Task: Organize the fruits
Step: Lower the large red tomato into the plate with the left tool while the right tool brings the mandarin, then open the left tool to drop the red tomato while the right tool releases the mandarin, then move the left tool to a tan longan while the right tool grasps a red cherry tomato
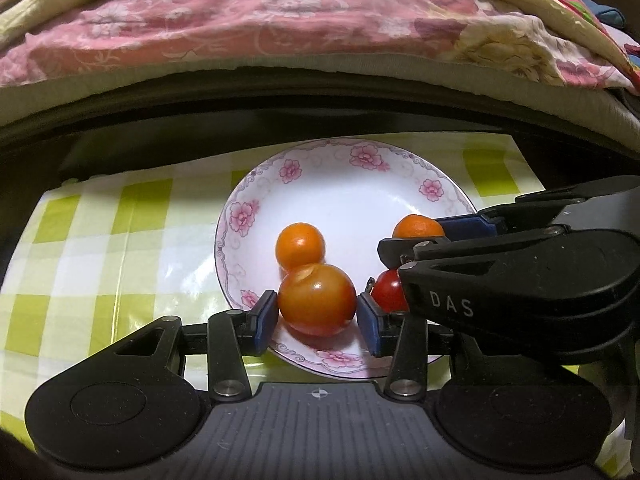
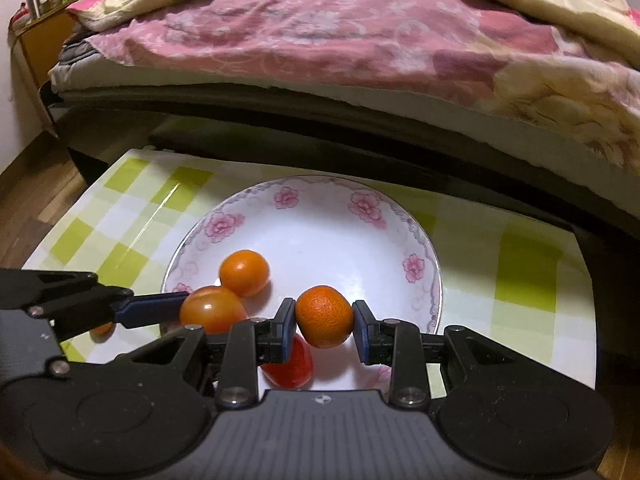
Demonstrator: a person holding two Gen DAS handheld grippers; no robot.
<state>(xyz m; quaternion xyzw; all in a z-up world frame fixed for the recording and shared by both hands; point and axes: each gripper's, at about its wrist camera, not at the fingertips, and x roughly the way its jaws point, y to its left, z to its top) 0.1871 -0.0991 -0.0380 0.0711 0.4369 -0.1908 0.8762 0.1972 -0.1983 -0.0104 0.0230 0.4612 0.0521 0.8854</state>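
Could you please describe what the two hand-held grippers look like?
Both are matte black plastic with two rounded lobes, silver pivot screws and a ribbed grey centre plate bearing a small crosshair mark. The left hand-held gripper and right hand-held gripper have blue finger pads. White letters "DAS" are printed on the right one's side. No cables or sleeves are visible.

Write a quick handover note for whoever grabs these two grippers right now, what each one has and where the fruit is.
Left gripper: around the orange tomato over the plate's near rim; left pad touches, a slight gap shows at the right pad, so the grip may be loose.
Right gripper: shut on the mandarin, held over the plate.
On the plate: a small orange fruit and a red tomato.
One small orange piece shows on the cloth behind the left gripper, mostly hidden.
Done: two fruits plated. Left: set down both held fruits, check the hidden piece.
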